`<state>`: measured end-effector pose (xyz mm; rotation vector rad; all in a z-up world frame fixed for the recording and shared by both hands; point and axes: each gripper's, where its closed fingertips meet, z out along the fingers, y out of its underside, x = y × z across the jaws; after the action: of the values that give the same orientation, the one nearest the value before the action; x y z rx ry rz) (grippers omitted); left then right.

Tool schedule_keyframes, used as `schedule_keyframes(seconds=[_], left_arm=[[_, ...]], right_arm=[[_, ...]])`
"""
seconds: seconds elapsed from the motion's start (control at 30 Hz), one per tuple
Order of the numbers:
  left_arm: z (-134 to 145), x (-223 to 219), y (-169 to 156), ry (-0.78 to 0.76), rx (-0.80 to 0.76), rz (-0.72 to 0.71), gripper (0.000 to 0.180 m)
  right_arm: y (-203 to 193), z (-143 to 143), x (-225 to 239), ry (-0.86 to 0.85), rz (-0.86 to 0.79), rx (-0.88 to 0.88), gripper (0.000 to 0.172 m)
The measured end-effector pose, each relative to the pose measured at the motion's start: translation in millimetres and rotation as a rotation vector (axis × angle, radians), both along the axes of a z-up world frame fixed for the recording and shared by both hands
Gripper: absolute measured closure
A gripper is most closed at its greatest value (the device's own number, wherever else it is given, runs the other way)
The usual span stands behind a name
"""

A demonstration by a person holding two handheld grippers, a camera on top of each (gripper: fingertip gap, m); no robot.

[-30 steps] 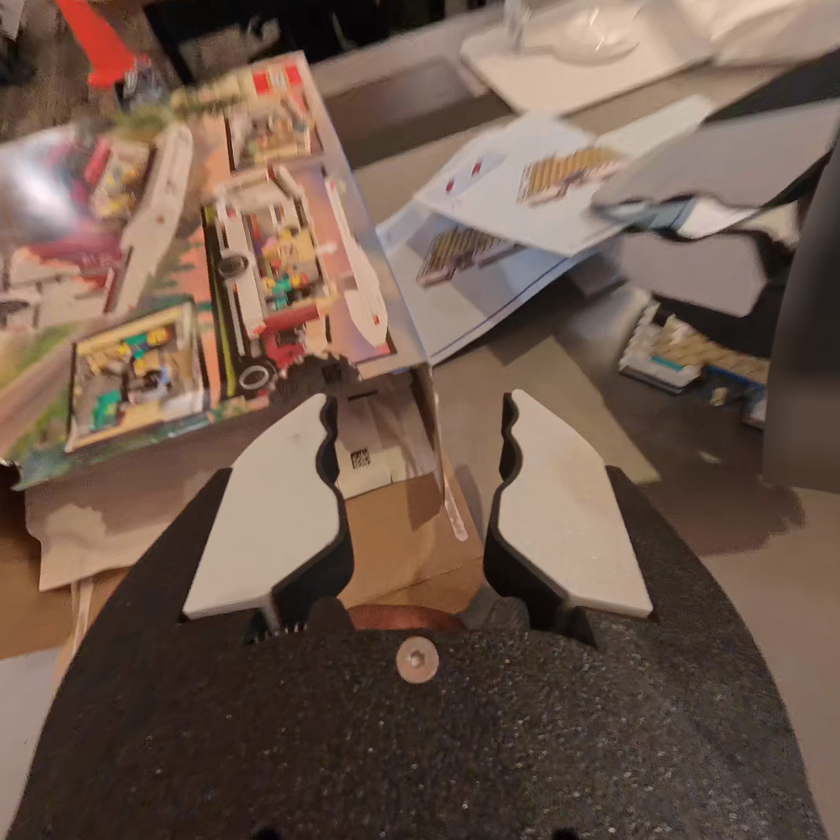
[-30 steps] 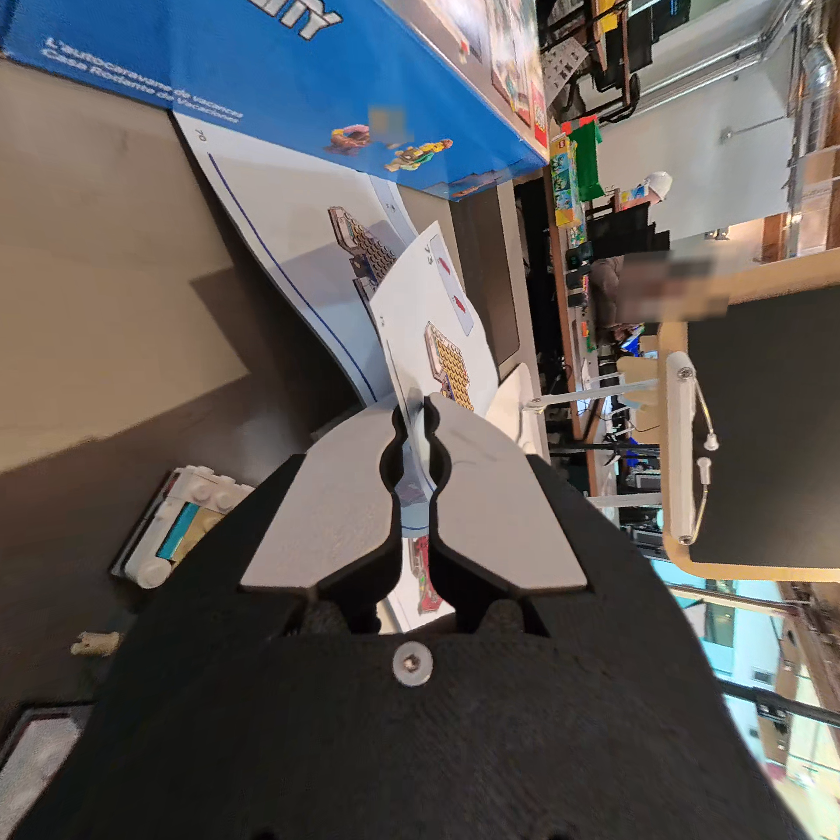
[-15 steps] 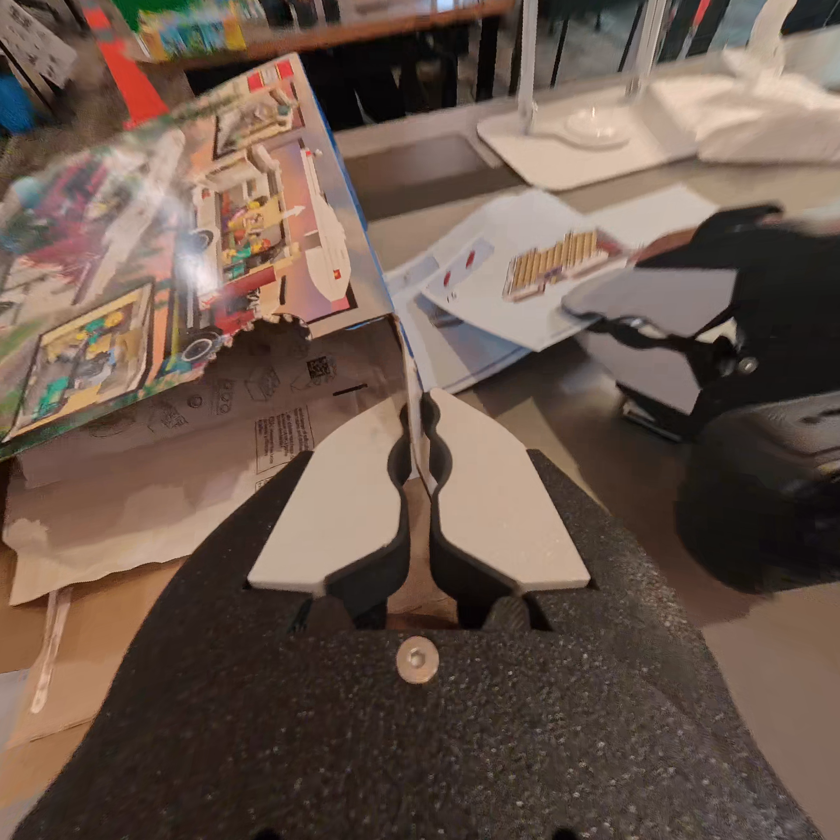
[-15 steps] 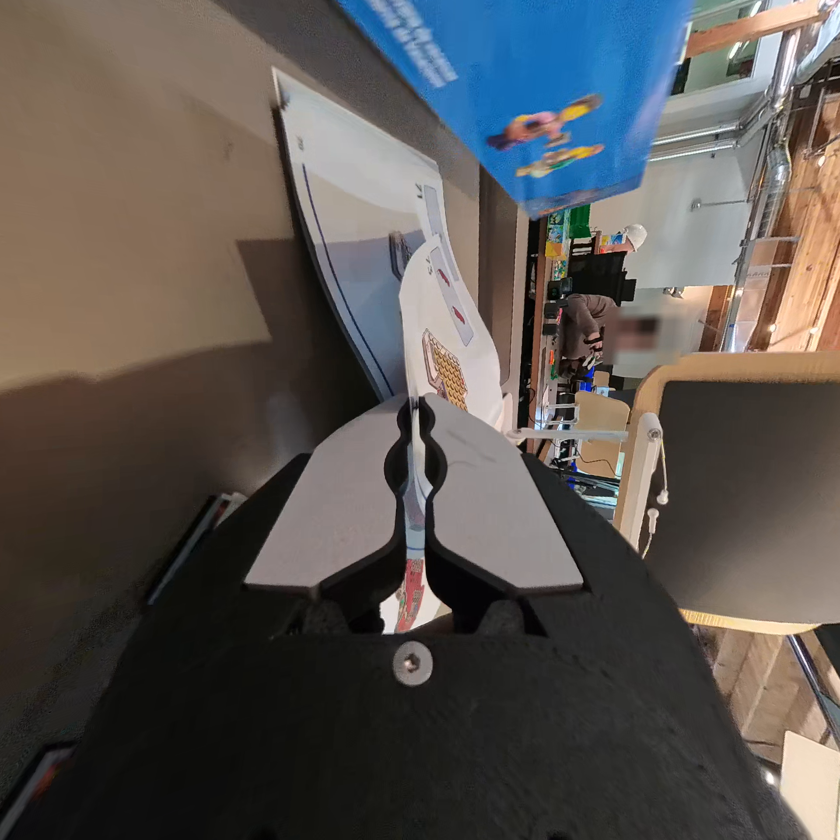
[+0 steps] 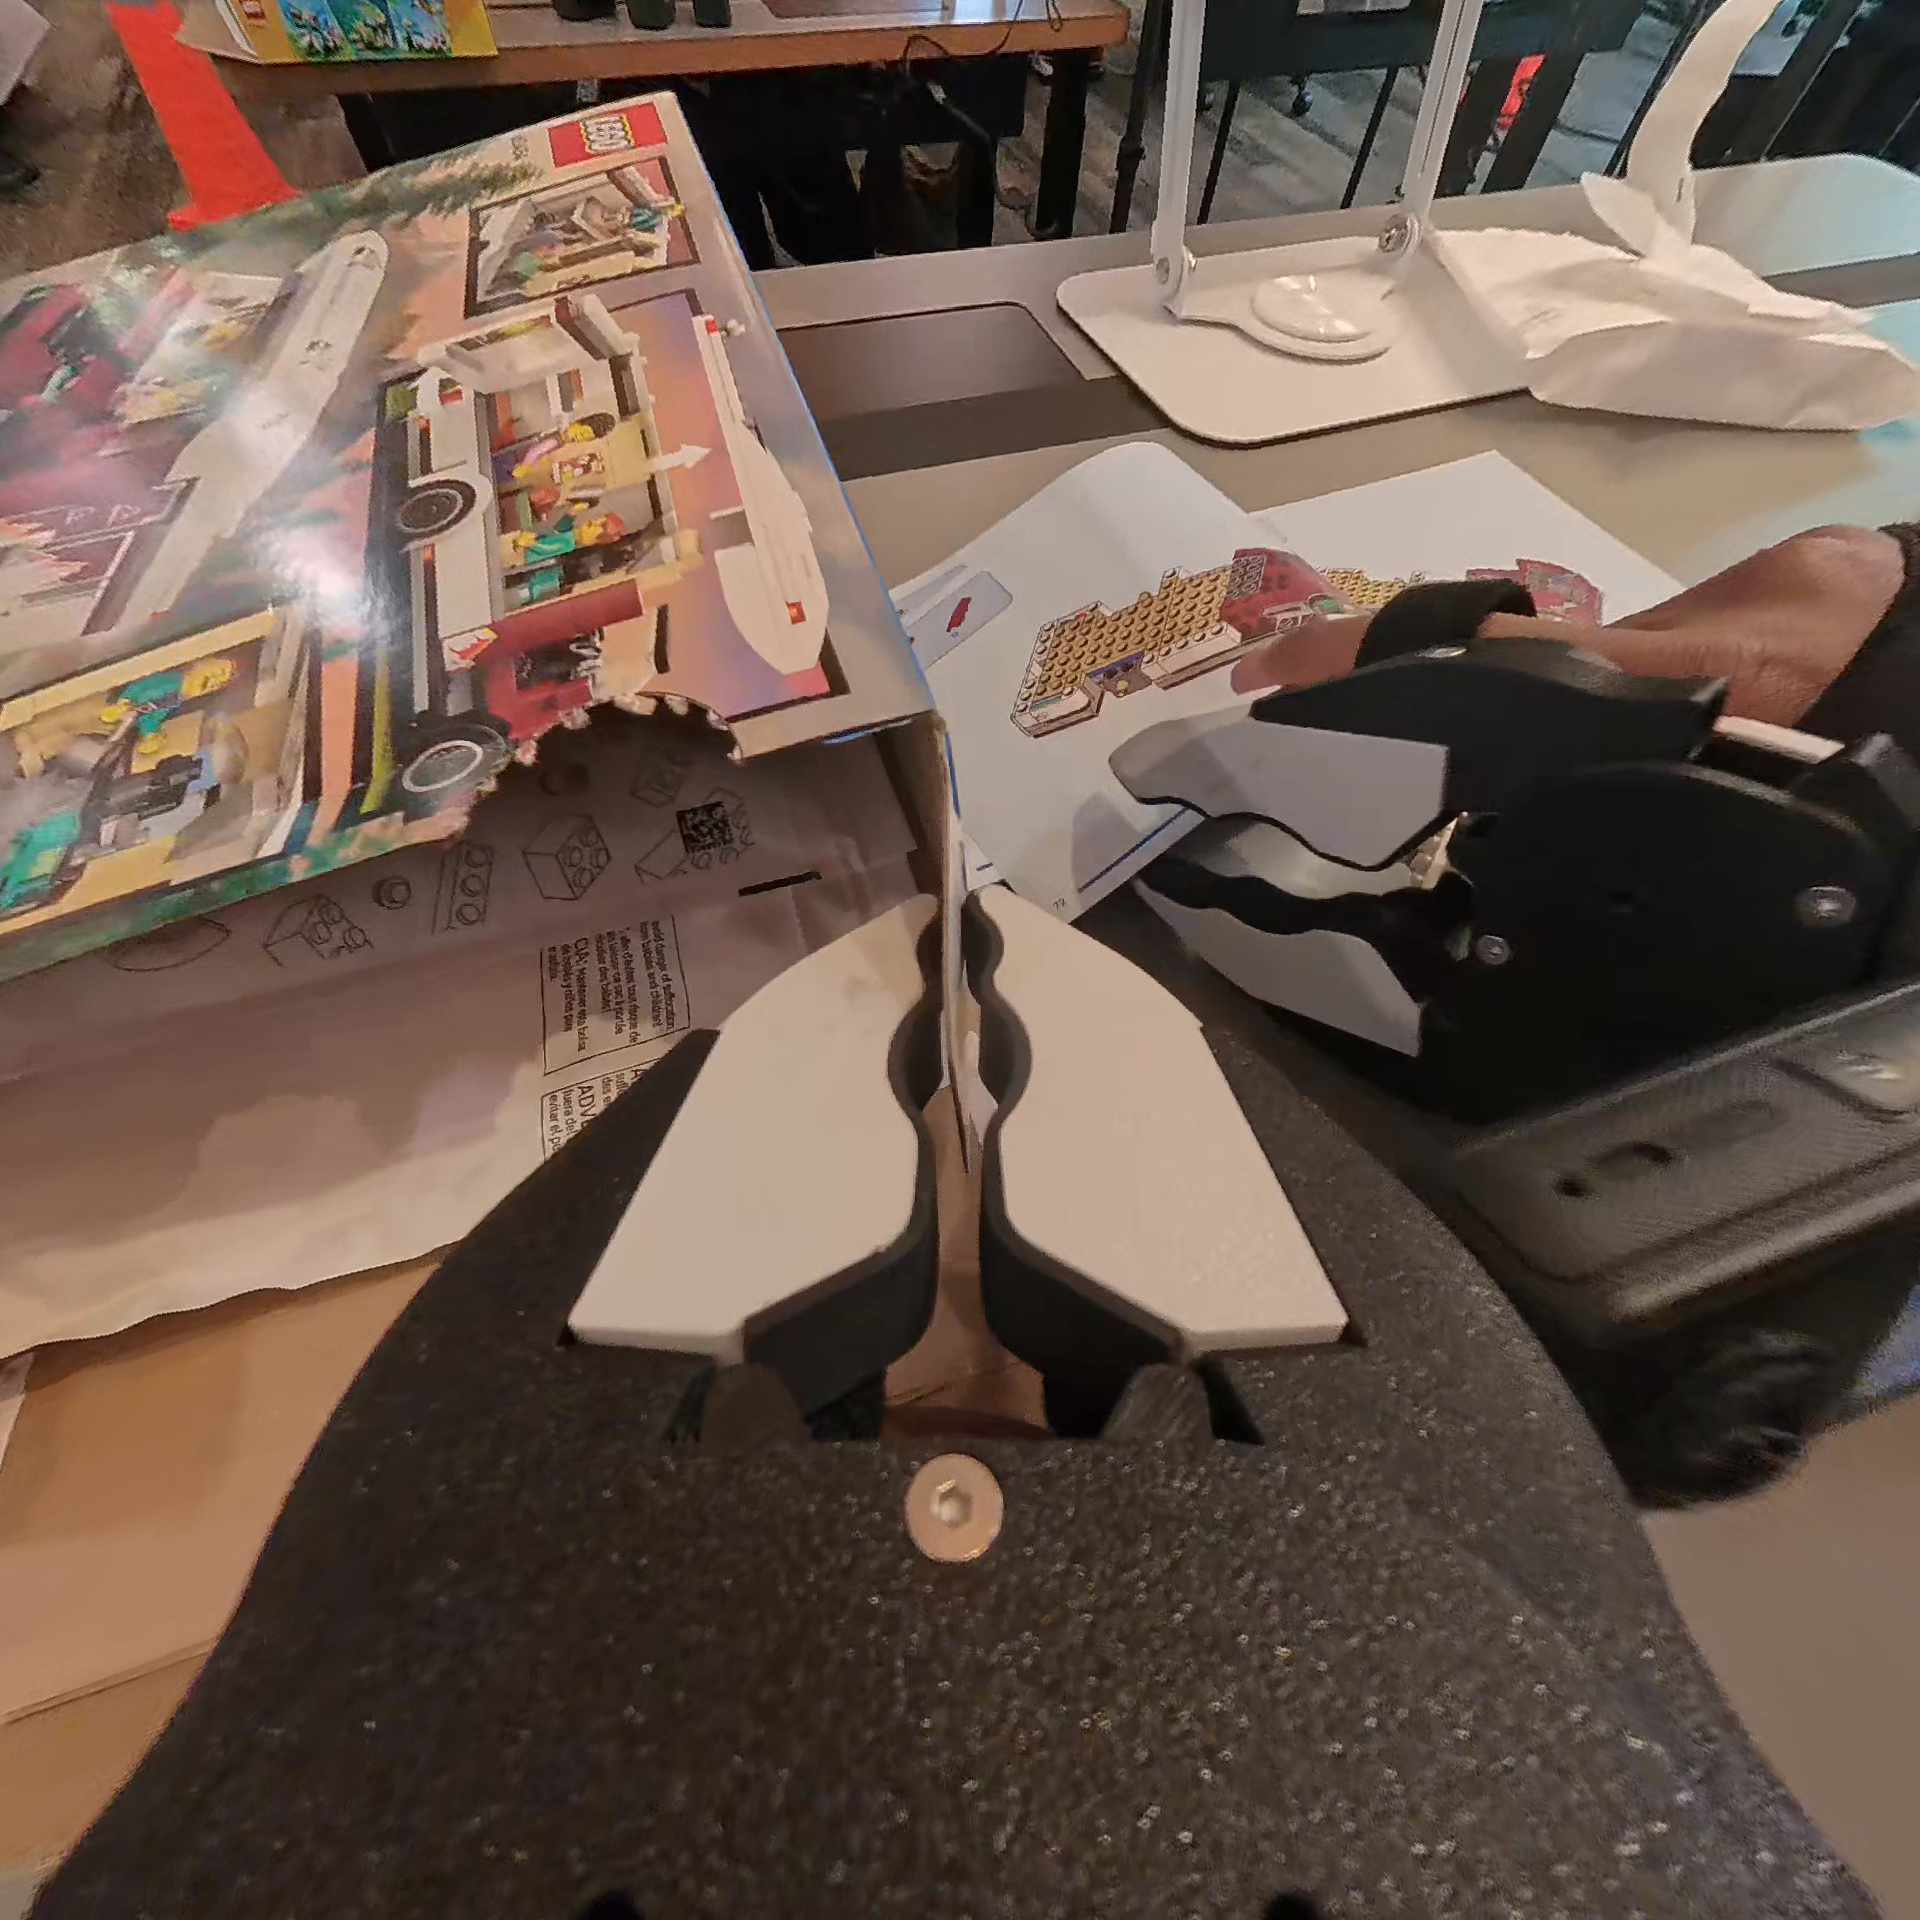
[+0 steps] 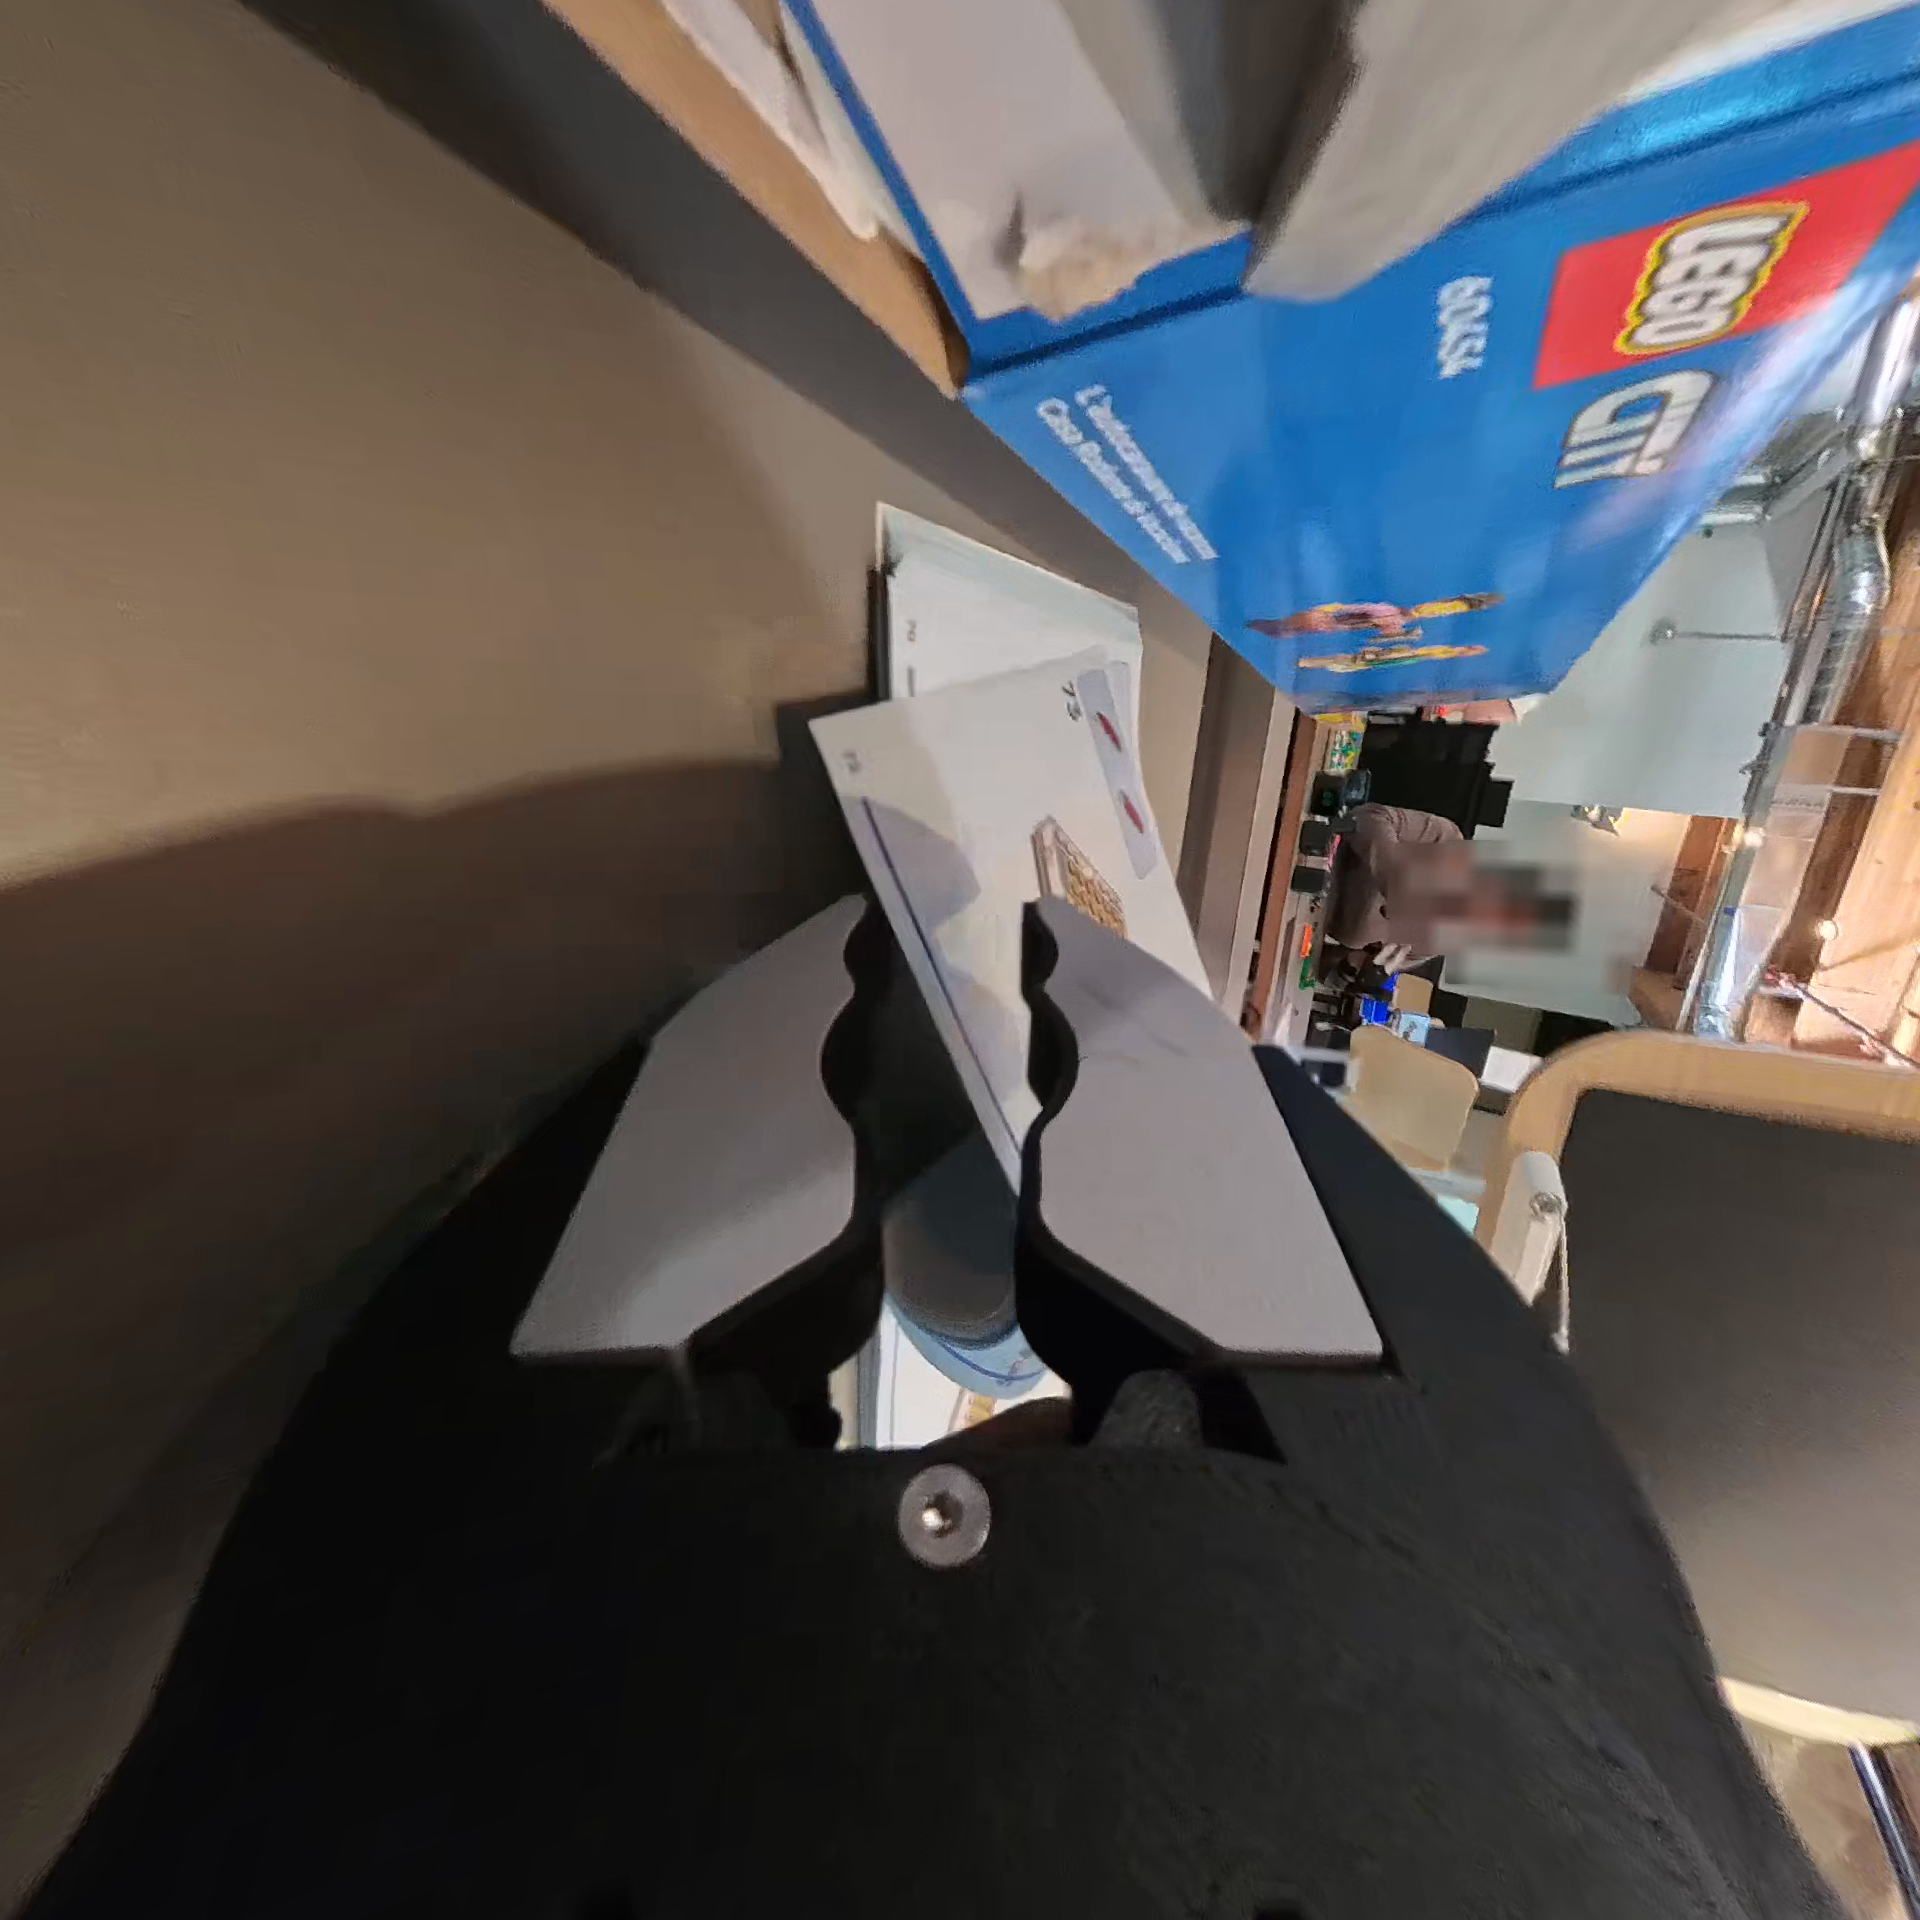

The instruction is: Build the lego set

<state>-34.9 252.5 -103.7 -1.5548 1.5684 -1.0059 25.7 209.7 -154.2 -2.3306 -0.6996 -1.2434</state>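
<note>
left gripper [image 5: 951, 935] clamped on box flap [image 5: 948, 831]; right gripper [image 6: 940, 935] apart around booklet page [image 6: 997, 831].

Torn toy box [image 5: 436, 499] tilted, side wall pinched, open instruction booklet [image 5: 1143, 582] beside

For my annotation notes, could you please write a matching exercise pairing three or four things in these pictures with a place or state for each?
Things:
1. left hand-held gripper
2. right hand-held gripper
3. white lamp base
4. instruction booklet

States:
A. lying open on the table
B. fingers apart, a booklet page between them
C. standing at the table's far side
D. closed on the toy box's side wall

Pairs: 1-D, 2-B, 3-C, 4-A
</note>
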Motion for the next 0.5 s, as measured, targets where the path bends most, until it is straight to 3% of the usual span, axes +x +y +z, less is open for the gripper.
schedule_keyframes(seconds=[0.13,0.23,0.37,0.5], left_arm=[[0,0,0,0.001,0.000,-0.002,0.179],[-1,0,0,0.001,-0.017,-0.006,0.179],[-5,0,-2,0.022,-0.007,-0.013,0.179],[-9,1,-7,0.043,-0.002,-0.028,0.179]], right_arm=[[-6,11,-22,0.103,0.077,0.061,0.140],[-24,34,-24,0.149,0.077,0.135,0.138],[-62,57,9,0.300,-0.004,0.315,0.139],[-98,54,55,0.526,-0.094,0.492,0.140]])
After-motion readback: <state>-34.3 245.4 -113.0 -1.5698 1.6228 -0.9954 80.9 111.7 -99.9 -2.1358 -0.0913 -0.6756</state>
